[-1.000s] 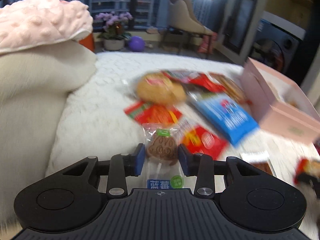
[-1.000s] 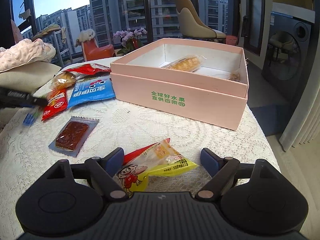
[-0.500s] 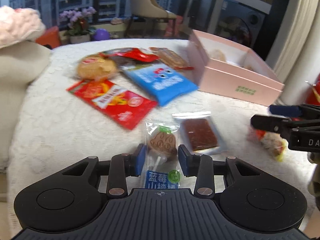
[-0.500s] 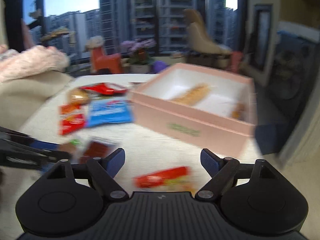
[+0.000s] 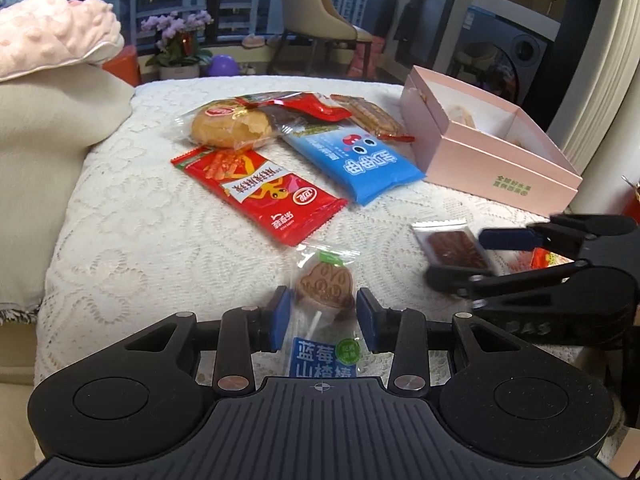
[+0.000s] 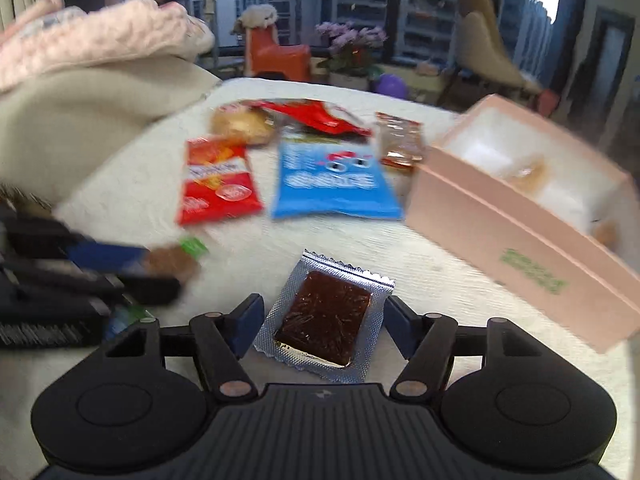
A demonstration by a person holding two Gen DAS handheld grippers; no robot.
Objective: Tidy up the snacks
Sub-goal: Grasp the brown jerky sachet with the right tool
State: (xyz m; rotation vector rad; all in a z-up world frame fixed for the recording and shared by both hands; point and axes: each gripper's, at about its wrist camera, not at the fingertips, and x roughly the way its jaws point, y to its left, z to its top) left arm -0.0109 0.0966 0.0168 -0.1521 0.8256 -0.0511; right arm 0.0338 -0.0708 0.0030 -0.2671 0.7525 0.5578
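Lollipop (image 5: 325, 312) held in left claw (image 5: 323, 318); right claw (image 6: 322, 322) (jaws parted, just reopening slightly) straddles foil snack (image 6: 325, 318) on desk (image 5: 160, 220).

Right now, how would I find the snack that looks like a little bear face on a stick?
Start at the pink box on the white lace cloth, then come past the blue packet and the red packet toward the camera. The lollipop sits between the left gripper's blue pads. It alone has a stick and a brown face in clear wrap.

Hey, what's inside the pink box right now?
The pink box holds a wrapped golden pastry and another brownish snack by its near wall; that wall hides the rest.
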